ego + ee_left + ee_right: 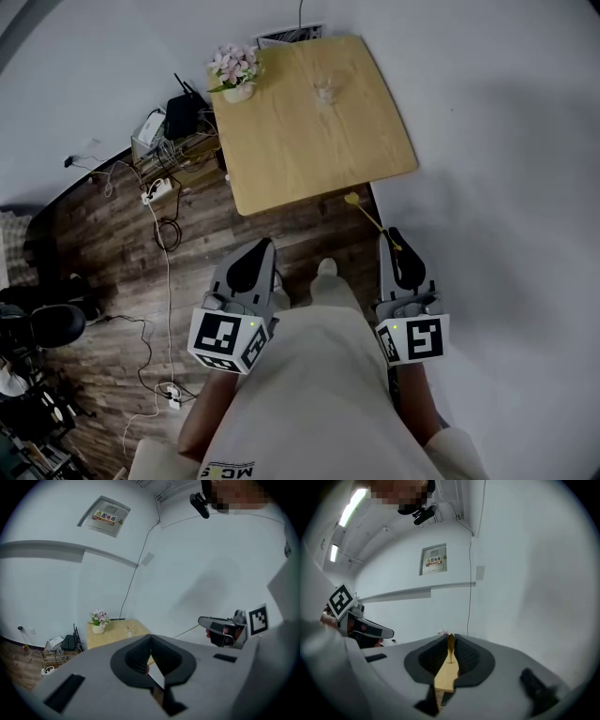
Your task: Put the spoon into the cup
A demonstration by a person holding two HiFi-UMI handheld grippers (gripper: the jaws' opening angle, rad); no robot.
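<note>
Gripping the spoon by the rear of its handle, the right tongs are clamped on it so that its long axis runs straight out along them, bowl end forward, slanting in the head view up and left toward the near right corner of the wooden surface. The bowl hangs just off that near edge, well apart from the clear cup, which stands upright on the far part of the surface near the potted flowers. The left tongs are pressed together with nothing between them, level with the right ones and short of the surface.
</note>
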